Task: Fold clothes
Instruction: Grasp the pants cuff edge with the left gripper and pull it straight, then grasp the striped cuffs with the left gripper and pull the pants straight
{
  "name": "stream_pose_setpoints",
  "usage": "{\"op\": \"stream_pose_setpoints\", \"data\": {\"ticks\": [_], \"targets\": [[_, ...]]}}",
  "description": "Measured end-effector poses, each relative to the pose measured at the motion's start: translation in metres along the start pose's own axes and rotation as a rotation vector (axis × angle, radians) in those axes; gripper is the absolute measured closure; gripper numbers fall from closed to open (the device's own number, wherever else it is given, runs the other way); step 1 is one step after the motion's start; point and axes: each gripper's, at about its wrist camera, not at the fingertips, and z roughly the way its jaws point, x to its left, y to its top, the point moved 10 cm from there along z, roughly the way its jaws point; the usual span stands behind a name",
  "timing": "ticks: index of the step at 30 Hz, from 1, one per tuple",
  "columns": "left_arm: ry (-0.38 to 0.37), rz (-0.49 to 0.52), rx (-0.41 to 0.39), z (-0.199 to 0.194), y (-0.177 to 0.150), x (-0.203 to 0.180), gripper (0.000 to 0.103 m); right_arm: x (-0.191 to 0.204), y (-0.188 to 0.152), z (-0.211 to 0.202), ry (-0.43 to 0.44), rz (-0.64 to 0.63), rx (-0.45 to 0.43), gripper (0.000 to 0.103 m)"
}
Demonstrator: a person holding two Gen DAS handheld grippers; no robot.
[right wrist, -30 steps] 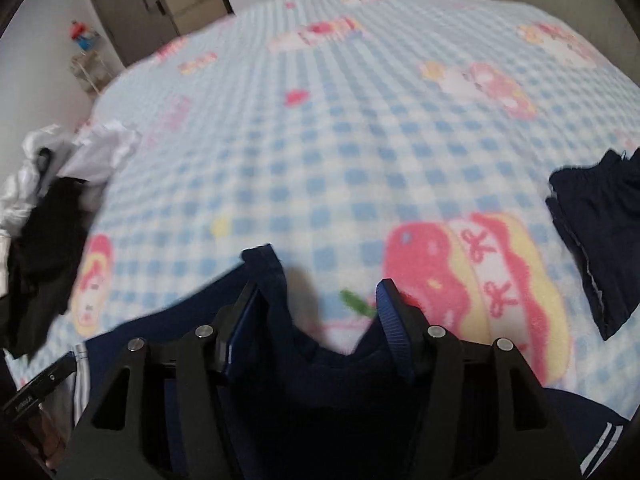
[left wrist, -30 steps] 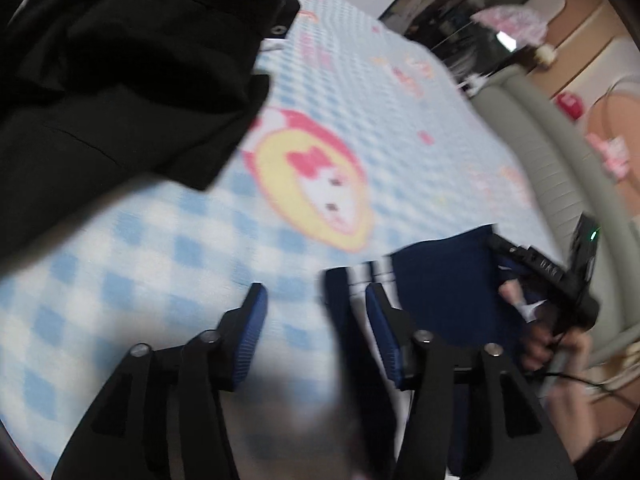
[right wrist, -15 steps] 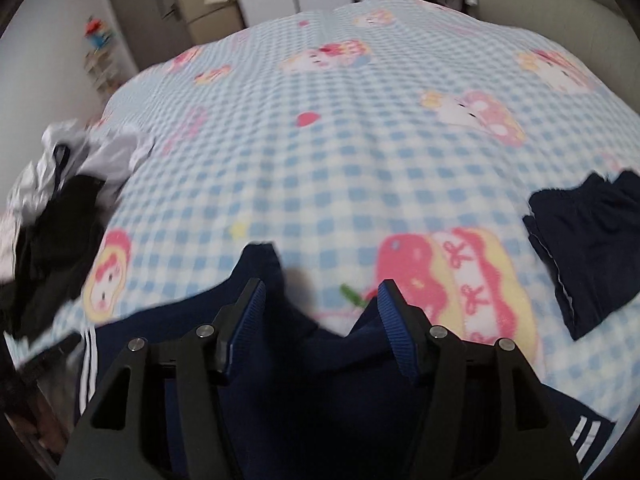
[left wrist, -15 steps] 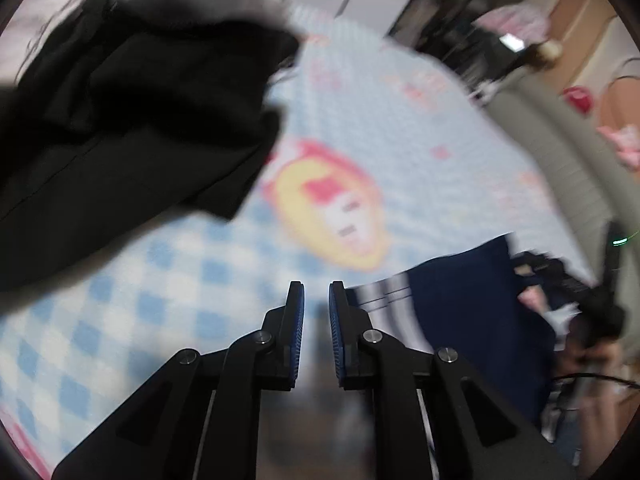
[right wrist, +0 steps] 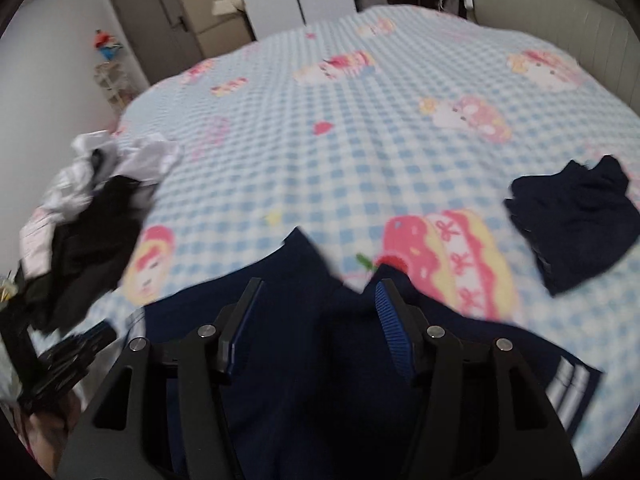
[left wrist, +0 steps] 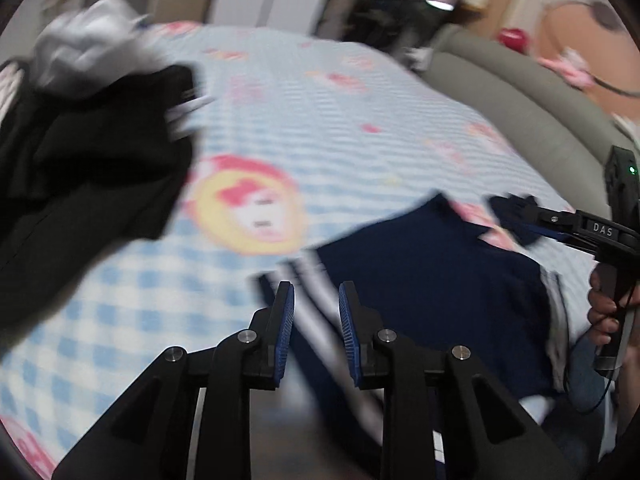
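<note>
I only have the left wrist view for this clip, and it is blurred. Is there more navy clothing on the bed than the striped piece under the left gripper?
Observer: Yes. The right wrist view shows a second navy garment lying apart, on the right side of the checked bedspread.
Operator: Is it spread out?
Observer: No, it is a compact bundle with stacked edges showing along its near side.
Operator: And the right gripper, open or shut?
Observer: The right gripper is open, its fingers standing wide over the striped navy garment.
Operator: What about the dark heap on my left?
Observer: The black clothing there lies against white pieces.
</note>
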Motion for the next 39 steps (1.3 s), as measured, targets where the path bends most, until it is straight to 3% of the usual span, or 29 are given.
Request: {"op": "stream_pose_setpoints", "data": {"ticks": [5, 9, 15, 23, 27, 30, 35, 37, 39], "targets": [[-0.091, 0.075, 0.033, 0.003, -0.011, -0.06, 0.071, -0.006, -0.047, -0.029, 0.021, 0.014, 0.033, 0.044], [-0.038, 0.118, 0.086, 0.006, -0.042, -0.085, 0.071, -0.023, -0.101, -0.025, -0.005, 0.073, 0.111, 0.044], [0.085, 0.182, 0.242, 0.023, -0.094, -0.084, 0.073, -0.034, -0.147, -0.031, 0.016, 0.132, 0.119, 0.044], [-0.004, 0.048, 0.123, -0.014, -0.078, -0.089, 0.072, -0.051, -0.145, -0.052, -0.051, 0.159, 0.065, 0.044], [0.047, 0.089, 0.222, 0.003, -0.095, -0.09, 0.072, -0.047, -0.157, -0.041, -0.073, 0.128, 0.124, 0.044], [0.047, 0.106, 0.213, -0.002, -0.097, -0.093, 0.072, -0.049, -0.159, -0.041, -0.085, 0.127, 0.129, 0.044], [-0.045, 0.05, 0.145, -0.019, -0.09, -0.098, 0.071, -0.054, -0.15, -0.056, -0.099, 0.137, 0.09, 0.044], [-0.011, 0.062, 0.171, -0.014, -0.095, -0.096, 0.071, -0.056, -0.147, -0.061, -0.104, 0.142, 0.074, 0.043], [0.026, 0.061, 0.221, -0.005, -0.104, -0.089, 0.071, -0.059, -0.152, -0.055, -0.123, 0.142, 0.114, 0.043]]}}
